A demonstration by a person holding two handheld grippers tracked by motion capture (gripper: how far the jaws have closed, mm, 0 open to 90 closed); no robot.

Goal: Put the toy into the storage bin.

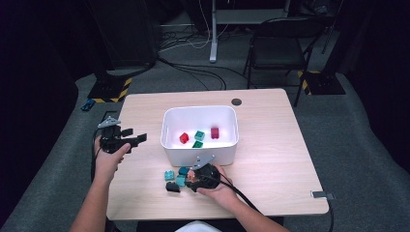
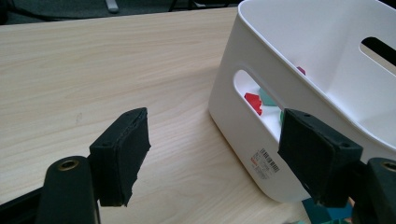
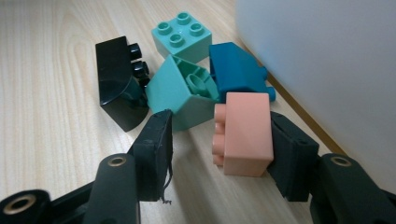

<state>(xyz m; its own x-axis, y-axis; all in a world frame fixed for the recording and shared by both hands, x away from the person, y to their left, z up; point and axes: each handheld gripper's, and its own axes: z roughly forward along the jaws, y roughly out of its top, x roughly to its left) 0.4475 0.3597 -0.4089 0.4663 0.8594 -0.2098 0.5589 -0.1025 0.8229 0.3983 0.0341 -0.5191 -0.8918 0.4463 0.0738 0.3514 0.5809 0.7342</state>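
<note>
A white bin (image 1: pixel 199 109) stands mid-table and holds a red brick (image 1: pixel 184 137), two green ones and a dark red brick (image 1: pixel 214 132). In front of it lie loose bricks: a pink brick (image 3: pixel 245 133), a teal brick on its side (image 3: pixel 180 95), an upright teal brick (image 3: pixel 182 35), a dark blue brick (image 3: pixel 236 70) and a black brick (image 3: pixel 116 79). My right gripper (image 3: pixel 219 126) is open around the pink brick, which rests against the right-hand jaw, with a gap to the other. My left gripper (image 2: pixel 217 123) is open and empty, left of the bin.
The bin wall (image 3: pixel 327 60) rises close beside the right gripper. Through the bin's handle slot (image 2: pixel 254 93) the red brick shows. A round grommet (image 1: pixel 236 102) sits near the table's far edge. Bare wood lies right of the bin. A chair (image 1: pixel 278 46) stands beyond the table.
</note>
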